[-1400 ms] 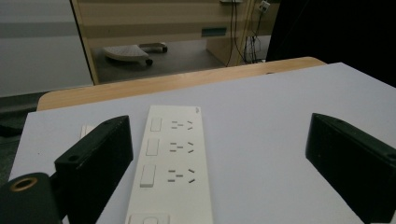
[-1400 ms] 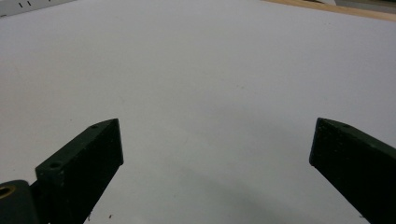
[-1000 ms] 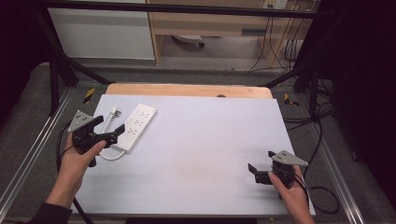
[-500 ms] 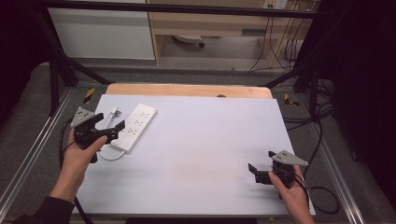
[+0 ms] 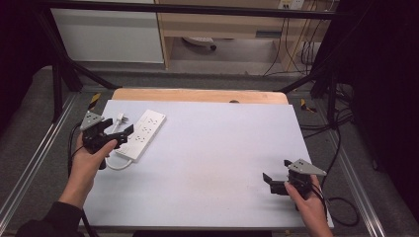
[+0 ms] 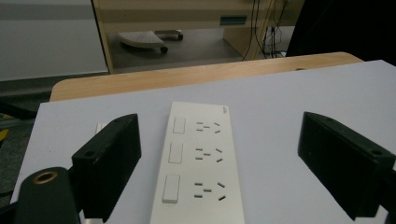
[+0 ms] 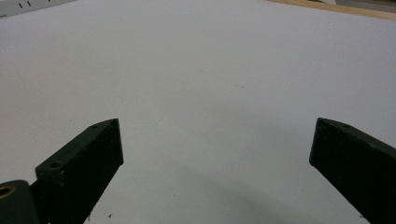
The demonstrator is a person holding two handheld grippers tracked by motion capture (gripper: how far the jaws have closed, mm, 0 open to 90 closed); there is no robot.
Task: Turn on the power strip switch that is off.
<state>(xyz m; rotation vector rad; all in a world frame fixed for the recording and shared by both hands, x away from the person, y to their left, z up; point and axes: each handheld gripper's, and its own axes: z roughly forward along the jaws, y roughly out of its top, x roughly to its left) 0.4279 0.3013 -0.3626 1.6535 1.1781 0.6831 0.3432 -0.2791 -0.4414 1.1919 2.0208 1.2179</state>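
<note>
A white power strip with three switches and three outlets lies at the table's left, its white cord looping at the near end and its plug beside it. My left gripper hovers over the strip's near end. In the left gripper view the power strip runs between the wide-apart jaws of the left gripper. These jaws have just been closing a little, and neither pad touches the strip. My right gripper rests at the near right, open over bare table, with nothing between its jaws.
The white table top ends in a wooden strip at the far edge. Metal frame rails run along both sides. Cables hang off the right. Cabinets and floor lie beyond.
The left gripper has edged slightly farther along the power strip. The right gripper has stayed where it was.
</note>
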